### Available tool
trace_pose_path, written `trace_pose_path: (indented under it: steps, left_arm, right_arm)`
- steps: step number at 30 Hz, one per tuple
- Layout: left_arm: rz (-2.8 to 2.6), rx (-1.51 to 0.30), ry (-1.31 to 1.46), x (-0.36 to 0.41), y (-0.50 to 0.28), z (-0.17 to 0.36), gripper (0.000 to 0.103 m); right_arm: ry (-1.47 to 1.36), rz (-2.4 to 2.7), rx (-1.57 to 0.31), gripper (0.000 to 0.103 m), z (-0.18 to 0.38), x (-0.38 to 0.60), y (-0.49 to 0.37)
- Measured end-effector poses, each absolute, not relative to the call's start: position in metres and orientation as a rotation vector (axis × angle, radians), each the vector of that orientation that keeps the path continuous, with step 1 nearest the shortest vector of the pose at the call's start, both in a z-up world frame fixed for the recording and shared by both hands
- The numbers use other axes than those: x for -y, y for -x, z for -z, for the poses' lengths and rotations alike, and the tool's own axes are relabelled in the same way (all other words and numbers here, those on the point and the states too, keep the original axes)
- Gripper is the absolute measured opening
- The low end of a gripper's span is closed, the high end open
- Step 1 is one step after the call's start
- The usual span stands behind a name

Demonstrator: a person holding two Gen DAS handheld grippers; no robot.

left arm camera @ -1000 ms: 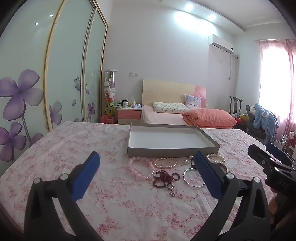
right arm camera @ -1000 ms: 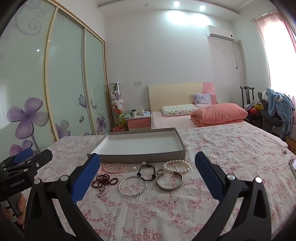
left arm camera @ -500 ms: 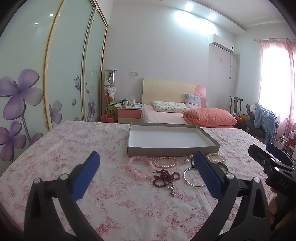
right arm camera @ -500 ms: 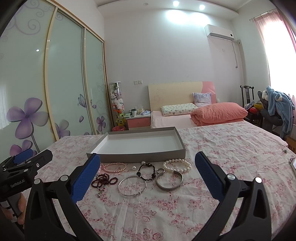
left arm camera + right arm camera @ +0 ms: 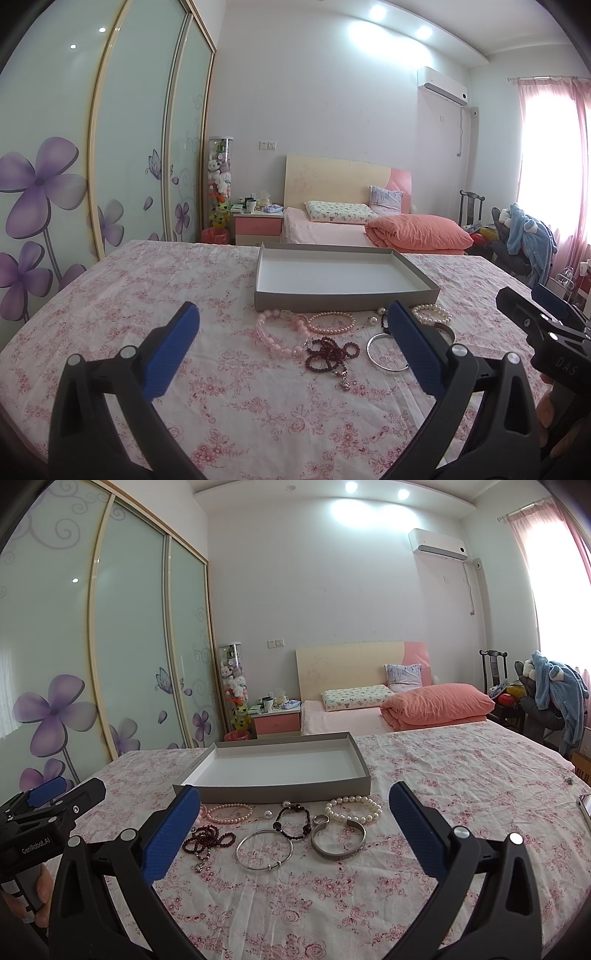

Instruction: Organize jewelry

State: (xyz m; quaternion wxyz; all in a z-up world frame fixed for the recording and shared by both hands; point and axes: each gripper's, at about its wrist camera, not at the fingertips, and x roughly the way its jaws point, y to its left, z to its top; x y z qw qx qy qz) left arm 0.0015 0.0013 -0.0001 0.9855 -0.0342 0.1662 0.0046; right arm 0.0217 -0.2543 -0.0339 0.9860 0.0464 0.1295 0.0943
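The right gripper (image 5: 293, 814) gapes empty; the left gripper (image 5: 291, 334) likewise. Ahead between its fingers, the thin silver wire bangle (image 5: 264, 849) looks stiff, light, slippery: pinch across its rim.

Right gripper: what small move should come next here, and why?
Probably lower the right gripper onto the thin silver bangle just ahead of it. Both grippers are open and hold nothing, the grey tray has nothing in it, and all the bracelets lie on the floral cloth in front.
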Motion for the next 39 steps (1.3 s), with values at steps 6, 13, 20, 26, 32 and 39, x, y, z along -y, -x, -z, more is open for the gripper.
trace_pose_path:
  steps: [6, 13, 20, 26, 32, 39]
  left_arm:
    - [-0.009, -0.336, 0.069, -0.0012, -0.0015, 0.0001, 0.099]
    - [-0.009, -0.336, 0.069, -0.0014, -0.0017, 0.0001, 0.099]
    - [-0.010, -0.336, 0.069, -0.0015, -0.0019, 0.0001, 0.099]
    - [-0.009, -0.337, 0.069, -0.0015, -0.0020, 0.0001, 0.099]
    - [-0.010, -0.339, 0.069, -0.0016, -0.0022, 0.0001, 0.099]
    - [-0.009, -0.340, 0.069, -0.0014, -0.0022, 0.0001, 0.099]
  right_arm:
    - [-0.093, -0.188, -0.261, 0.101, 0.0342, 0.2545, -0.0222]
    - [-0.094, -0.189, -0.262, 0.101, 0.0344, 0.2550, -0.0228]
    - [-0.094, -0.189, -0.262, 0.101, 0.0345, 0.2549, -0.0226]
    - [-0.094, -0.189, -0.263, 0.101, 0.0349, 0.2550, -0.0227]
    - [-0.094, -0.188, -0.263, 0.101, 0.0355, 0.2553, -0.0231]
    - [-0.095, -0.188, -0.266, 0.101, 0.0359, 0.2556, -0.0239]
